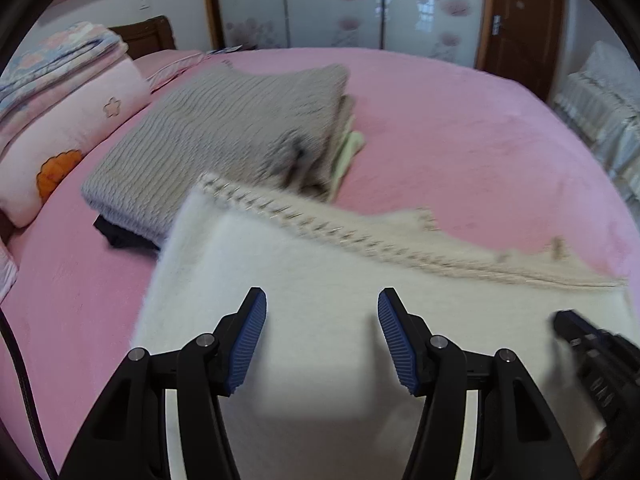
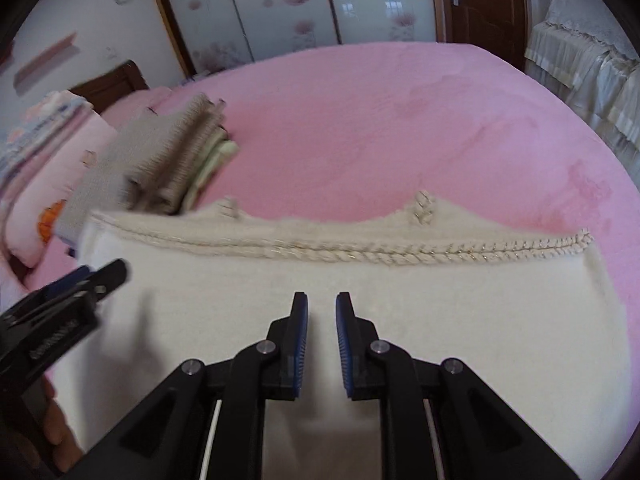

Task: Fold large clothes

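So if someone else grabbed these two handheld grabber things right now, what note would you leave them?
Left gripper: fingers apart, holding nothing, above the white garment.
Right gripper: fingers a little apart, nothing between them, also over the garment.
The white garment lies flat on the pink bed, its braided trim along the far edge. A stack of folded clothes sits beyond it on the left.
Done: it looks folded at least once.
Left: probably a further fold, then onto the stack.

Black fingers [image 1: 248, 336], ribbed blue pads [image 2: 343, 344], silver screws
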Demonstrator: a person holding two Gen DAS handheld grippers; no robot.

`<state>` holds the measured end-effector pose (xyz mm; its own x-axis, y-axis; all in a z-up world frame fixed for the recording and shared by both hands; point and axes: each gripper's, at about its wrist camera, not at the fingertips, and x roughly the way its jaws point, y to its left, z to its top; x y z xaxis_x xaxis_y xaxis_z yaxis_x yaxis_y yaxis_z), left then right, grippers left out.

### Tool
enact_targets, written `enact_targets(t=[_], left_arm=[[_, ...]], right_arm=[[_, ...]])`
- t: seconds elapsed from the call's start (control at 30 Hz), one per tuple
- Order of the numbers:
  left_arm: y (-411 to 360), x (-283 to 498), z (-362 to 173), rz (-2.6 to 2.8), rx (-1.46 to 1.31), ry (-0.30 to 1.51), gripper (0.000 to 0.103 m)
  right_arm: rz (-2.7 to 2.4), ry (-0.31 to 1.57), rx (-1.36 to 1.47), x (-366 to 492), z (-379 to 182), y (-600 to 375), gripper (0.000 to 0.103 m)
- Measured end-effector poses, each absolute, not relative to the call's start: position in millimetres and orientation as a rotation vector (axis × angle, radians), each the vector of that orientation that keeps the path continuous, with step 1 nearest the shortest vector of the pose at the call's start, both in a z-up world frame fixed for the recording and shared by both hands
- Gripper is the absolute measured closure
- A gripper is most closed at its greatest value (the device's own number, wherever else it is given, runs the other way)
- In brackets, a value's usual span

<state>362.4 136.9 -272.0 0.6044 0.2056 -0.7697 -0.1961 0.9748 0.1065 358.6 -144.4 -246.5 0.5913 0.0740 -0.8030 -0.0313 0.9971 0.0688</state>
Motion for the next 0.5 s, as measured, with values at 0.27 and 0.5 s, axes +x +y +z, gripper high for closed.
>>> enact_targets(t=[0.27,0.5], left_arm=[[208.5,372.3,-295.5,0.198,-0.013,0.885,0.037],[202.9,372.1,-296.6,0.192,0.041,0.890,0.036]], right_arm=[[-0.339,0.934,0.018,351.6,-247.2,-306.6,0.093],[-0.384,0.950,0.035,343.5,-243.2,-333.5,0.096]])
